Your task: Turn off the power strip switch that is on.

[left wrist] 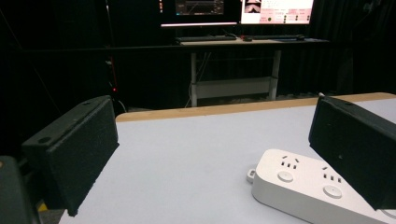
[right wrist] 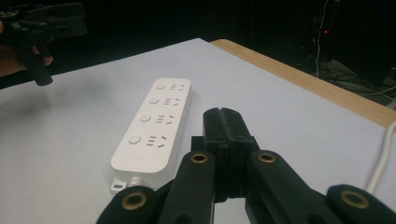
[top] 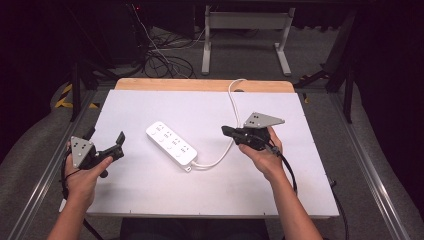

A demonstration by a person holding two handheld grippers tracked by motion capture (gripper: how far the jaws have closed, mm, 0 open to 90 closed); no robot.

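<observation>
White power strip [top: 171,144] lies flat near the middle of the pale worktop [top: 150,195], set diagonally, w/ four socket-and-button sets along its top. Its white cable [top: 227,142] leaves the near-right end, curves up past the right gripper and runs off the far wooden edge. Left gripper [top: 116,145] is held just above the worktop's left side, jaws spread wide apart, nothing between them; in the left gripper view the strip's end [left wrist: 308,184] sits low right, partly behind the right-hand jaw. Right gripper [top: 227,131] is right of the strip, apart from it, jaws pressed together & empty, tips aimed toward the strip. In the right gripper view the closed jaws point along the strip [right wrist: 154,126], w/ the other gripper [right wrist: 44,25] far off at top left.
</observation>
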